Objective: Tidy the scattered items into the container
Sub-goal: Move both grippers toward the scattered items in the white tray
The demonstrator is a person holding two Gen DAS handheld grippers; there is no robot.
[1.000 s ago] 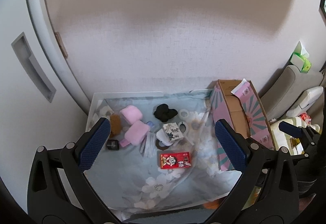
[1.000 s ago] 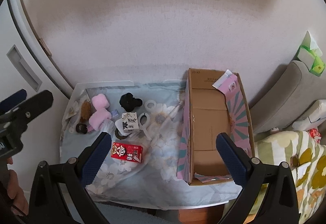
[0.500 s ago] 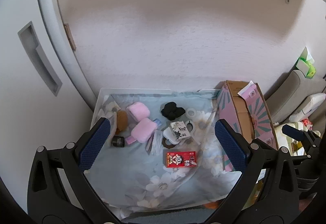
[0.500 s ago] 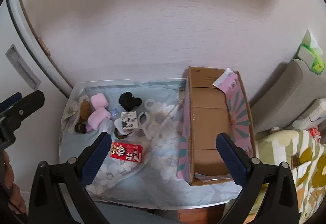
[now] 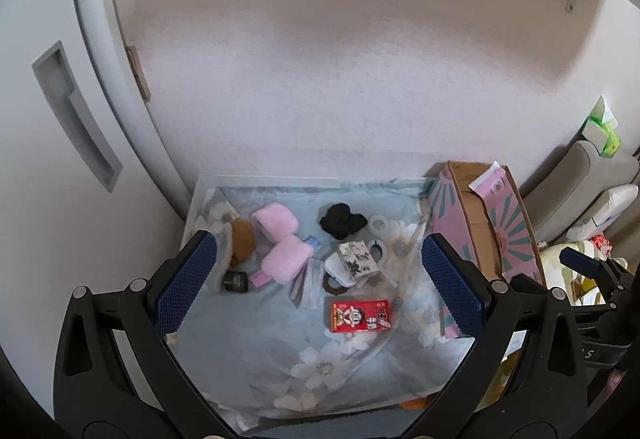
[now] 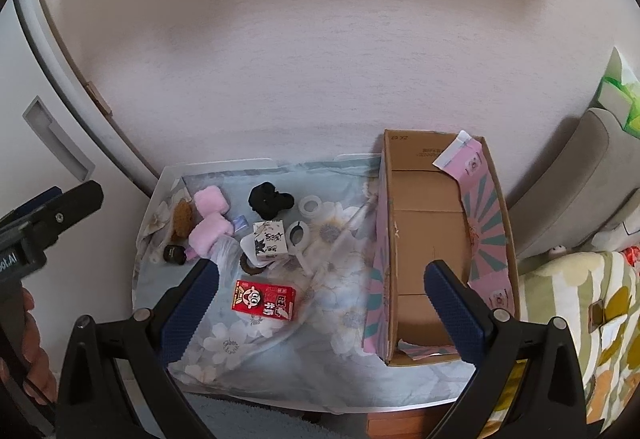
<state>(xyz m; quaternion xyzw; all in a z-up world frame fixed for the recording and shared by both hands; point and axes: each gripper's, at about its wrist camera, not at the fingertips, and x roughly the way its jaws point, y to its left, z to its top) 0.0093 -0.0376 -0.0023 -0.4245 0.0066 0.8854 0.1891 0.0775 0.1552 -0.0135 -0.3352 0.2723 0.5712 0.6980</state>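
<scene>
Both grippers held high over the table, nothing gripped. My left gripper (image 5: 320,289) has fingers wide apart, empty; right gripper (image 6: 320,309) same, fingers spread, empty.

Cardboard box (image 6: 430,251) with pink patterned sides sits on the right part of the floral cloth (image 6: 248,343), open top; inside I see only bare cardboard and some paper scraps at the near end.

Items all on the cloth left of the box, outside it: red milk carton (image 6: 265,300) lying flat, nearest me, apart from the rest. Behind it a cluster: white patterned cube box (image 6: 270,242) resting on a white thing, brown ring (image 6: 252,265) just below it, white tape roll (image 6: 313,205), black fabric lump (image 6: 270,201), two pink fluffy rolls (image 6: 210,225) touching each other, brown pad (image 6: 183,219) to their left, small dark jar (image 6: 174,254) at the cluster's left near edge.

The left gripper's body shows at the far left of the right wrist view, a hand (image 6: 34,359) on its handle
</scene>
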